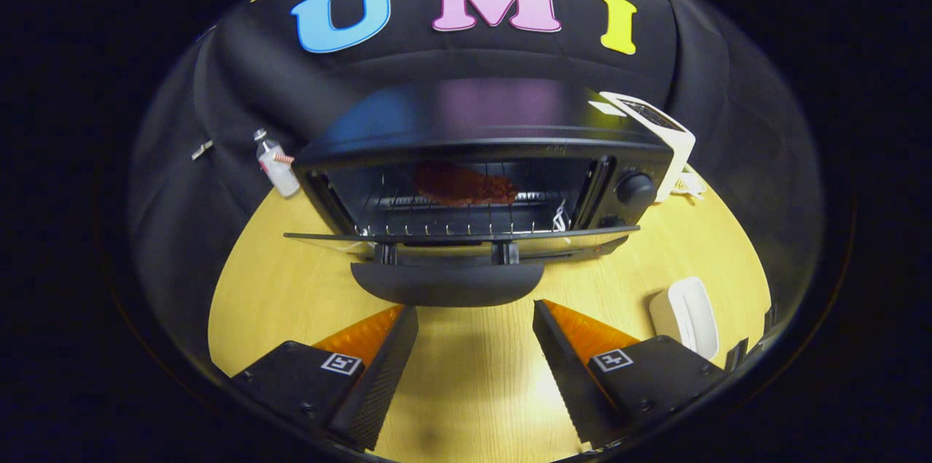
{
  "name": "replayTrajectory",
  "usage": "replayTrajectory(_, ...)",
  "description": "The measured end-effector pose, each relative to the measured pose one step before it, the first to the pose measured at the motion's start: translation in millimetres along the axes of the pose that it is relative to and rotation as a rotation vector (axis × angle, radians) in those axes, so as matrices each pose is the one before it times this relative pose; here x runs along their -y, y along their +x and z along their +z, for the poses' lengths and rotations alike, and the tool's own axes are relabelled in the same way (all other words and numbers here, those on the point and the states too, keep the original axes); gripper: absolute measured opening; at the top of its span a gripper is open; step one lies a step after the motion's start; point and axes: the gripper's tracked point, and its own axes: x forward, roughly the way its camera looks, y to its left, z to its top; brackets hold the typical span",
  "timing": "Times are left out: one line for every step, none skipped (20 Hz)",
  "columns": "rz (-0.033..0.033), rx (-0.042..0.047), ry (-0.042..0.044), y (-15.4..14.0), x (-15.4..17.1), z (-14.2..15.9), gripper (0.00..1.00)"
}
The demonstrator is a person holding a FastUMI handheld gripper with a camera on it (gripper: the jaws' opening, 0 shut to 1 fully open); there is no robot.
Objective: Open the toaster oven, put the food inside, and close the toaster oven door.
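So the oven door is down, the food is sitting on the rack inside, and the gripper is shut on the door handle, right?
Not quite. The gripper view shows the gripper open, its fingers spread apart just short of the door handle and touching nothing. The rest holds: the toaster oven door is down and the food lies on the rack inside.

White device [666,132] partly behind toaster oven [480,157]

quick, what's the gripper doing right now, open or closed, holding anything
Gripper: open, fingers empty, just short of the toaster oven door's handle.
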Motion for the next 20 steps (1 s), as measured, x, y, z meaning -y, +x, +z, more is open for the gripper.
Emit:
replayTrajectory(-0.00439, 0.01076, 0.00058, -0.85, 1.87, 6.87, 0.98)
replayTrajectory(-0.0023, 0.01241, -0.00163, -3.14, 1.24, 7.0, 0.98)
replayTrajectory(-0.00397, 0.01244, -0.00193, -1.64, 0.94, 7.73, 0.98)
replayTrajectory(0.00056, 0.01364, -0.0013, 1.14, 0.64, 6.66, 0.98)
replayTrajectory(-0.00091, 0.00808, -0.00243, 1.23, -0.49, 4.17, 0.98)
replayTrajectory(0.00211, 0.00243, -0.00287, 1.96, 1.1, 1.06, 0.98)
replayTrajectory(0.00018, -0.0009, -0.00443, -0.55, 1.34, -1.52, 0.98)
replayTrajectory(-0.0035, -0.00168, -0.00967, -0.43, 3.06, -1.47, 0.98)
replayTrajectory(0.00165, 0.0058, -0.00749, -3.31, 1.89, -0.22, 0.98)
replayTrajectory(0.00959, 0.01479, 0.00036, -2.81, -0.26, 2.22, 0.98)
replayTrajectory(0.01045, 0.01355, 0.00474, -3.42, -1.5, 2.9, 0.98)
replayTrajectory(0.00501, 0.01281, 0.00318, -4.04, 1.08, 1.18, 0.98)
replayTrajectory(0.00347, 0.01481, 0.0039, -5.77, 1.7, 3.5, 0.98)
replayTrajectory(0.0042, 0.0181, 0.00483, -4.66, 3.02, 5.47, 0.98)
replayTrajectory(0.00164, 0.01804, 0.00296, -6.45, 4.22, 5.4, 0.98)
replayTrajectory(0.00161, 0.01538, 0.00355, -6.07, 4.1, 4.91, 0.98)
replayTrajectory(0.00114, 0.01657, -0.0016, -5.45, 3.87, 6.02, 0.98)
replayTrajectory(-0.00275, 0.01562, -0.00836, -4.17, 5.46, 5.7, 0.98)
replayTrajectory(-0.00486, 0.01465, -0.01148, -5.63, 5.36, 5.66, 0.98)
replayTrajectory(-0.00329, 0.01718, -0.00849, -4.76, 5.96, 6.71, 0.98)
